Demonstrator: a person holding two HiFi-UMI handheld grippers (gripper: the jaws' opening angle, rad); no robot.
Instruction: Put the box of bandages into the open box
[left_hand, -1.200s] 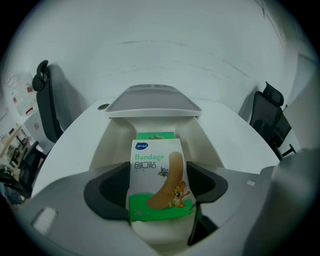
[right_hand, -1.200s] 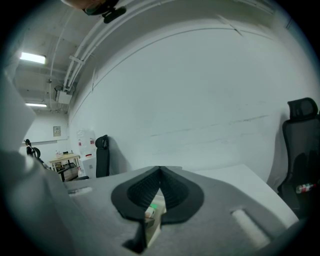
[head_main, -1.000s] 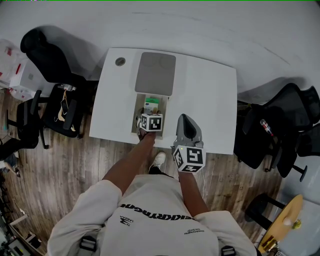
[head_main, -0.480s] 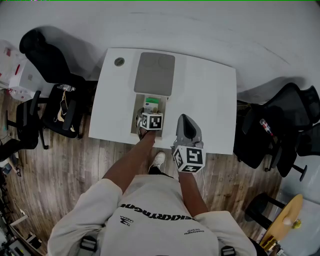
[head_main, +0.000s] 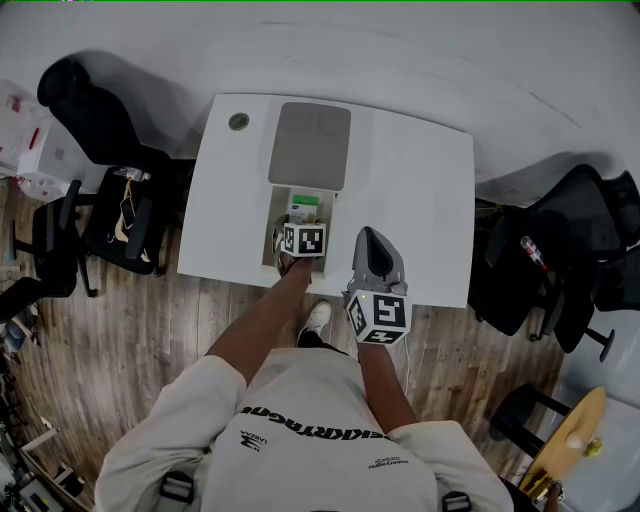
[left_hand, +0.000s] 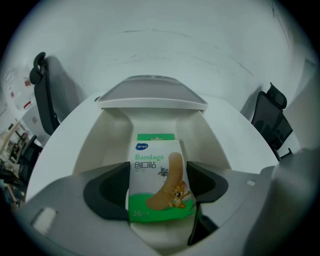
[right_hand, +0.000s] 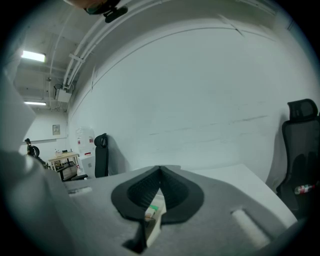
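White tabletop: green-and-white cardboard bandage box seen inside open cream box.
It is clamped between the wide-set jaws of the left gripper.

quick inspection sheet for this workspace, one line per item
surface: white table
job's things: box of bandages inside the open box, grey lid folded back
clutter: round grommet at the far left corner
grippers: left gripper shut on the box of bandages; right gripper shut, empty
cables: nothing seen
surroundings: black office chairs either side, wooden floor
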